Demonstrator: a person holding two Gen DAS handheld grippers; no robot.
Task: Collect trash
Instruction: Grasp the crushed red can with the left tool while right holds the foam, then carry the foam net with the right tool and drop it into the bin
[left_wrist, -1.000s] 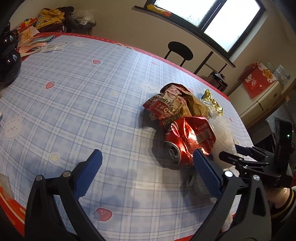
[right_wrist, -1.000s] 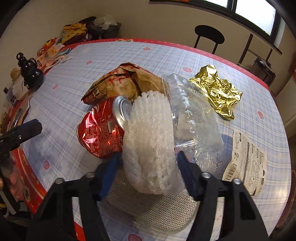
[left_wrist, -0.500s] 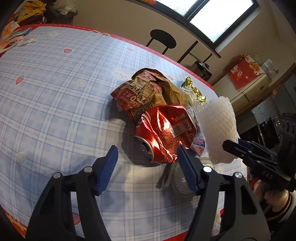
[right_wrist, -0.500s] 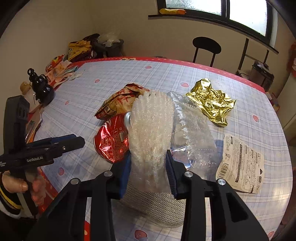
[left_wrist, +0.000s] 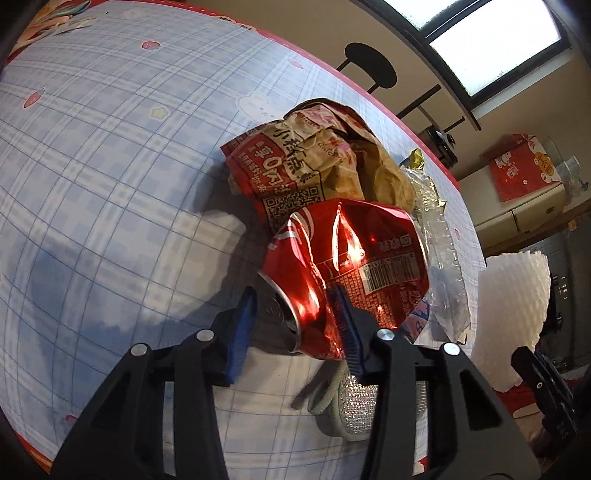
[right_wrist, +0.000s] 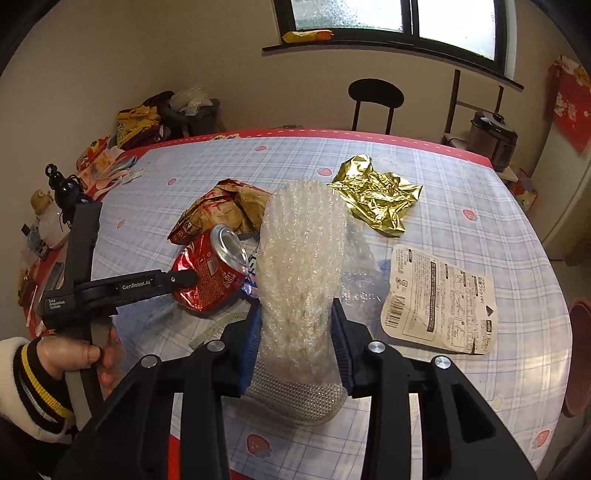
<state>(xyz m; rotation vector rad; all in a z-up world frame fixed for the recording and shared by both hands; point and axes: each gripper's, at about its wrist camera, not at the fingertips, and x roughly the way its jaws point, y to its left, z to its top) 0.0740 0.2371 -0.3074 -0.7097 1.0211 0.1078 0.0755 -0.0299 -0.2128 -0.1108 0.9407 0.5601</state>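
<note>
A crushed red can (left_wrist: 354, 266) lies on the checked tablecloth (left_wrist: 92, 147) against a crumpled brown and red paper bag (left_wrist: 310, 162). My left gripper (left_wrist: 293, 325) is closing on the can's top end, and both blue pads meet it. In the right wrist view the can (right_wrist: 207, 273) shows with the left gripper's finger against it. My right gripper (right_wrist: 297, 332) is shut on a white foam net (right_wrist: 299, 258) and holds it above the table. Under it lies a silver mesh pad (right_wrist: 295, 398).
A gold foil wrapper (right_wrist: 376, 195), a clear plastic wrap (right_wrist: 362, 266) and a white printed label (right_wrist: 439, 299) lie to the right. A black ornament (right_wrist: 66, 188) and clutter (right_wrist: 140, 125) stand at the far left. A black chair (right_wrist: 375, 96) is behind the table.
My left gripper came forward and down to the can and its jaws narrowed from wide open to the can's sides. My right gripper tightened on the foam net and lifted it.
</note>
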